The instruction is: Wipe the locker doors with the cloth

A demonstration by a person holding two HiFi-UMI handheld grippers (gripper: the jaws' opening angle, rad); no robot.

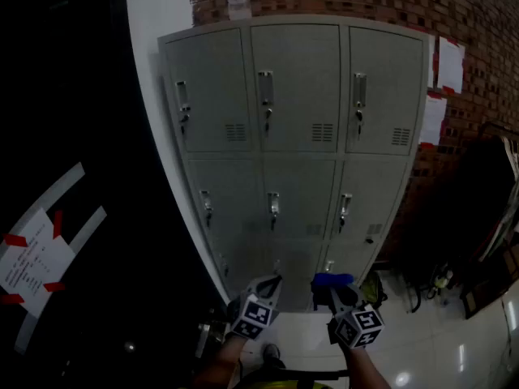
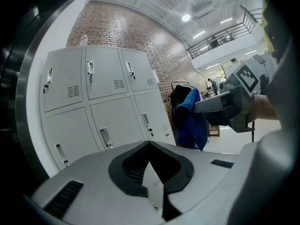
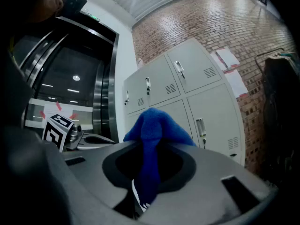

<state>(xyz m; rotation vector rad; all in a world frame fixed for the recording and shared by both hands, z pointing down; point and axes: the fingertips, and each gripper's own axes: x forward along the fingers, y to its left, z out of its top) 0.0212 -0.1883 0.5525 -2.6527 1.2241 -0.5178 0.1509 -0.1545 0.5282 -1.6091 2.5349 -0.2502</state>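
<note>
Clamps right gripper (image 3: 140,196) jaws on the cloth (image 3: 152,125), holds left gripper (image 2: 154,191) jaws together, empty, short of the locker doors (image 1: 296,87), wiping seemingly unstarted.

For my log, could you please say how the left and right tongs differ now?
The right tongs are shut on a fluffy blue cloth; the left tongs are shut on nothing. In the head view the left tongs line up with the grey metal lockers' middle column, the right tongs with the right column. Neither touches them.
</note>
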